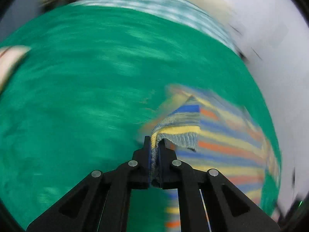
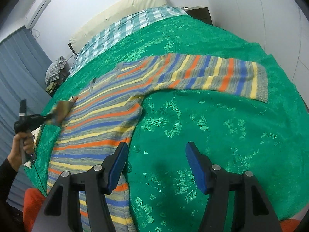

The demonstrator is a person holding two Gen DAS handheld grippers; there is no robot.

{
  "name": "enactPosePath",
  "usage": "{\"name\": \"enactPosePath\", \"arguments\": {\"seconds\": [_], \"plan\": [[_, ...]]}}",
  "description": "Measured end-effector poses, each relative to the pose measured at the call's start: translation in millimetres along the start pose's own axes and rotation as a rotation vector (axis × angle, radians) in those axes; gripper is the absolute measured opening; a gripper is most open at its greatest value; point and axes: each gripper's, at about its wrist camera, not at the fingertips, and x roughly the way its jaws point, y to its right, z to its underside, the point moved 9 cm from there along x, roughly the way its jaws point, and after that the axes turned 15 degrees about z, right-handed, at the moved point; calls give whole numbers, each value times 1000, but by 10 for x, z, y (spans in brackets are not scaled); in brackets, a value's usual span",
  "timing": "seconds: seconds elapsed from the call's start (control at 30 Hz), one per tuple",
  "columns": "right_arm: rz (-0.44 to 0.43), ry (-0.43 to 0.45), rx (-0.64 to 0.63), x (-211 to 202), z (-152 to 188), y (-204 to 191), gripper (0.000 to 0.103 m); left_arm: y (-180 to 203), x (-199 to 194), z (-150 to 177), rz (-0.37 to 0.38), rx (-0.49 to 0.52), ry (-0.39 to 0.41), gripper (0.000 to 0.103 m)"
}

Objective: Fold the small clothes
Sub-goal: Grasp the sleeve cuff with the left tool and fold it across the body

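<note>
Left wrist view: left claw (image 1: 155, 145) clamps striped sweater (image 1: 222, 135) cuff; right claw (image 2: 156, 166) spread apart above green bedspread (image 2: 212, 135).

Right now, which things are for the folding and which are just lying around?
For folding: striped sweater; left claw, shut on its cuff; right claw, open; green bedspread under it.
Lying about: checked sheet, cream pillow, bundle of clothes.

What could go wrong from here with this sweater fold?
The left gripper pinches only the ribbed cuff edge of the striped sweater, and that view is motion-blurred, so a fast pull might slip the cuff free. The right gripper hangs open above the green bedspread, pinning nothing, so the whole sweater may drag instead of folding.
</note>
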Motion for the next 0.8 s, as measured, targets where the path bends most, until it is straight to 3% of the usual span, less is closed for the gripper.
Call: {"name": "enactPosePath", "arguments": {"seconds": [0.07,0.1,0.23,0.43,0.8], "plan": [[1,-9,4,25,9,4,62,-566,-193,-65,-140,-119,60,4],[2,-13,4,34,14,2,62,-776,-236,-37,-172,-177,66,4],[6,-26,-19,66,42,-41,62,-1280,-220,175,-184,-322,35,4],[16,-40,-45,108,84,-80,62,-1319,-88,304,-184,-310,-15,4],[15,-46,-18,119,71,-13,62,-1384,-56,248,-241,-256,-25,3]]}}
